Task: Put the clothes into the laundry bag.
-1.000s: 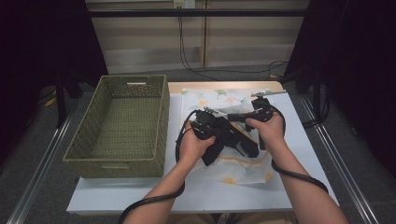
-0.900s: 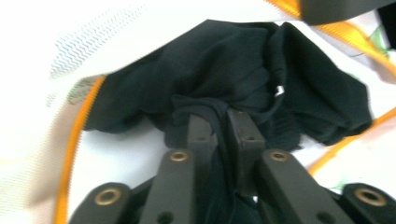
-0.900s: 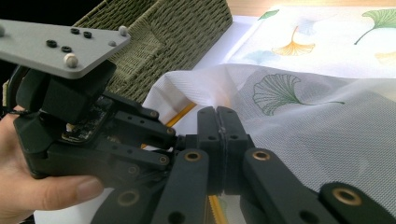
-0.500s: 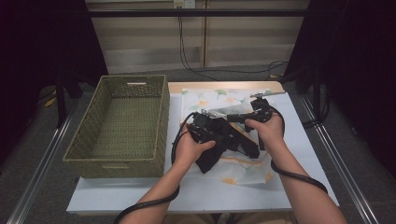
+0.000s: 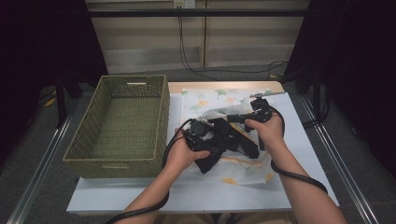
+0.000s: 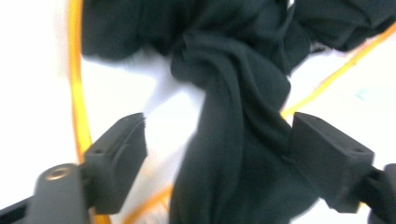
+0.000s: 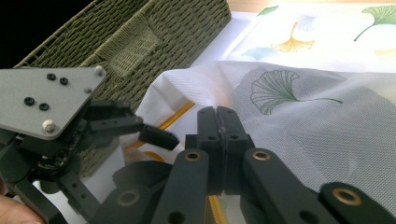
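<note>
Left tongs (image 6: 217, 154) have just been opening and now stand spread, the black garment (image 6: 233, 116) between the jaws but unpinched. It lies on the leaf-print cloth (image 5: 212, 100) on the table (image 5: 299, 140), beside the wicker basket (image 5: 121, 121). Right tongs (image 7: 217, 126) pressed together on the cloth's edge

One basket (image 5: 122, 122), one leaf-print bag (image 5: 219, 100), seemingly one black garment (image 5: 224, 144).

Basket (image 5: 121, 121) left of cloth (image 5: 219, 100)
</note>
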